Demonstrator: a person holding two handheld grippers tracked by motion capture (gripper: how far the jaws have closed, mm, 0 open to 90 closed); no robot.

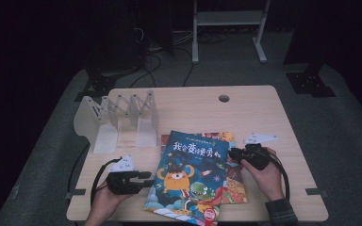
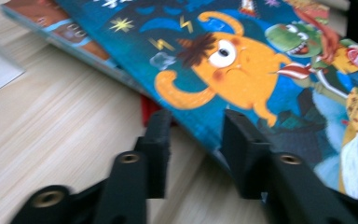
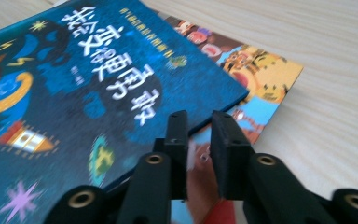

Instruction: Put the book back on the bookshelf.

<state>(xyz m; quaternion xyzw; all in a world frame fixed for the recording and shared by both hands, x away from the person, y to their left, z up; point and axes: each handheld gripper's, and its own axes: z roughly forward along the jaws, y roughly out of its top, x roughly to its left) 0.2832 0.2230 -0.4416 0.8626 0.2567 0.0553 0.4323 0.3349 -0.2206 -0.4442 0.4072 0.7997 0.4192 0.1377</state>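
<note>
Blue picture book (image 1: 188, 176) flanked by both grippers on the table (image 1: 264, 108).
The left gripper (image 2: 196, 123) is seen parted astride the book's edge; the right gripper (image 3: 199, 123) is seen narrowly parted, unclamped, at the opposite edge.

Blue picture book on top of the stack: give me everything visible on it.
The blue picture book is a thin, glossy volume lying flat and face up, askew on another book atop the wooden table. Its cover shows an orange one-eyed monster, a green dinosaur, a rocket, stars and white Chinese title characters. The left gripper straddles its near edge; the right gripper sits at its opposite edge. Whether either one's fingers press on it is unclear.
</note>
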